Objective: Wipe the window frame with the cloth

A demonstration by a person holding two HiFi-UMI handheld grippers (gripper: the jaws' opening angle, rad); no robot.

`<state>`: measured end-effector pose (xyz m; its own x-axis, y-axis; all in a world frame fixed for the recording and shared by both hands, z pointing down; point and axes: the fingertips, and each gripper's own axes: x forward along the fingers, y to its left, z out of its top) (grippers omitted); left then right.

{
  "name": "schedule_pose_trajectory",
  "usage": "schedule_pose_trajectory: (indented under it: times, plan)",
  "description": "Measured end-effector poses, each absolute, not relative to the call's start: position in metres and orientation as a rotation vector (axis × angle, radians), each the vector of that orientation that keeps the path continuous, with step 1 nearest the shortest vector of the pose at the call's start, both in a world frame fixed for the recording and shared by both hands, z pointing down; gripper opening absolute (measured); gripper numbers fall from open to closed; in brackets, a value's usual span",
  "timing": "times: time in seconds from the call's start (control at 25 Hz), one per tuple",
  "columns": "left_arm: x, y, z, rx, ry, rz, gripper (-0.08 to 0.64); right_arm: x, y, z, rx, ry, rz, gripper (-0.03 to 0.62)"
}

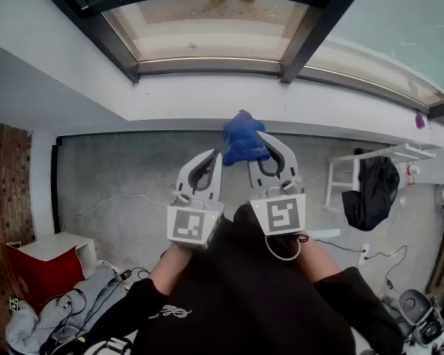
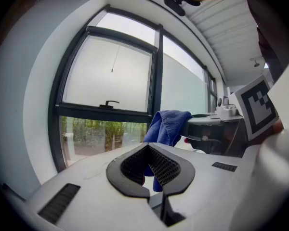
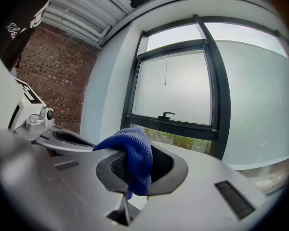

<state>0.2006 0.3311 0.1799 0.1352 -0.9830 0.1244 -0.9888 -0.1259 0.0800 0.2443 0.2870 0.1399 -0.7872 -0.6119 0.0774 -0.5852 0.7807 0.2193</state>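
Observation:
A blue cloth is bunched at the tip of my right gripper, which is shut on it just below the white sill. In the right gripper view the cloth drapes over the jaws and hangs down between them. My left gripper is close beside it on the left, shut and holding nothing. From the left gripper view the cloth shows just past its jaws. The dark window frame runs above both grippers. It also shows ahead as the window frame and, from the right, as the window frame with a handle.
A white sill lies under the frame. Down on the grey floor are a red box, a heap of clothes, cables, and a white rack with a black garment. A brick wall stands at the left.

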Motion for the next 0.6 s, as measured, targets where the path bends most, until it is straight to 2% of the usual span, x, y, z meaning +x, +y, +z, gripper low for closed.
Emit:
schedule_pose_trajectory:
  times: [0.6]
  plan:
    - [0.186,0.331,0.186,2.236,-1.97,0.039,0.005,0.225,0.29,0.145,0.922,-2.825,-0.319,0.026]
